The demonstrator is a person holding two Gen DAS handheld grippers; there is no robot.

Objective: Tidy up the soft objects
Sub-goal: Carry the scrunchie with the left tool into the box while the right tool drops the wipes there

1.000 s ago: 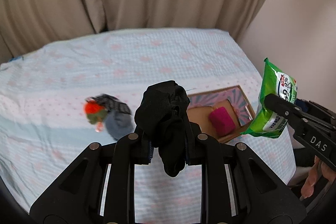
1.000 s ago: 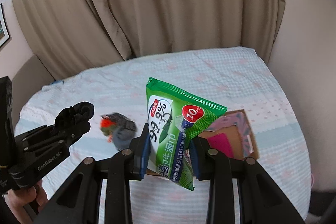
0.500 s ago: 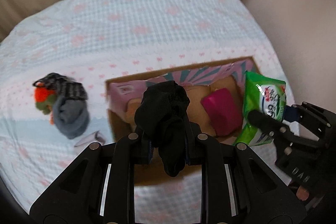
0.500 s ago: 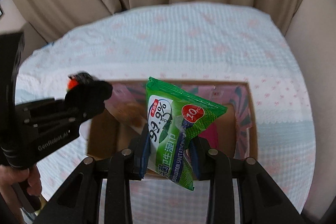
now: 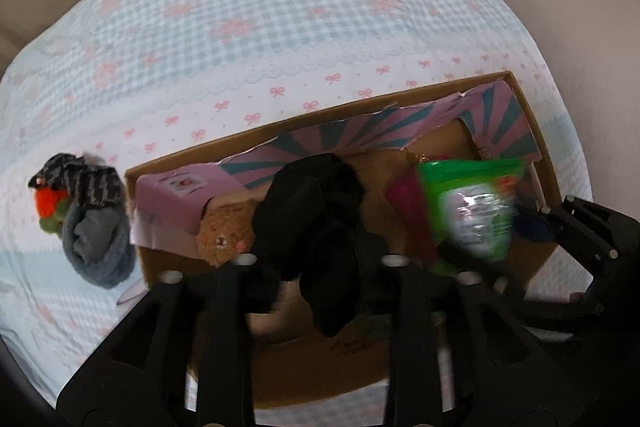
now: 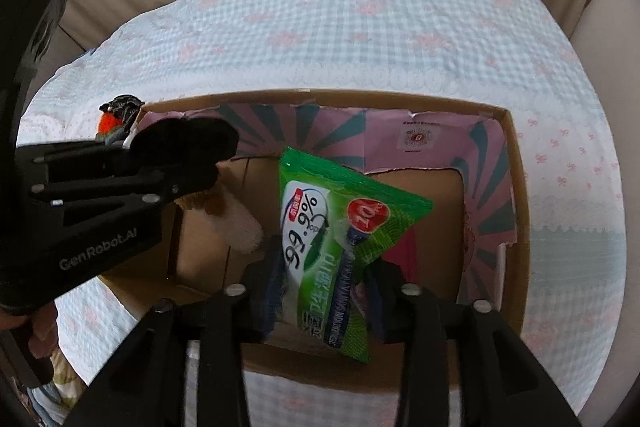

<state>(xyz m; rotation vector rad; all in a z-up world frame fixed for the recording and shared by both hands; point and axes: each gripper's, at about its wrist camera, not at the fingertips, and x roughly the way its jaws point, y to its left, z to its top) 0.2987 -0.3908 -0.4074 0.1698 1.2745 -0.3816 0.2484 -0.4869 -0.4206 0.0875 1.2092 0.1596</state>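
Meanwhile both claws just opening over box (image 6: pixel 516 187) — black cloth (image 5: pixel 320 211), wipes pack (image 6: pixel 332 247) between; socks (image 5: pixel 88 223) beside.

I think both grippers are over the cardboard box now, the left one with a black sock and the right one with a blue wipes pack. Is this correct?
Not quite: the wipes pack is green, not blue, as the right wrist view shows. The rest holds: both grippers are over the cardboard box, the left gripper with the black sock and the right gripper with the pack.
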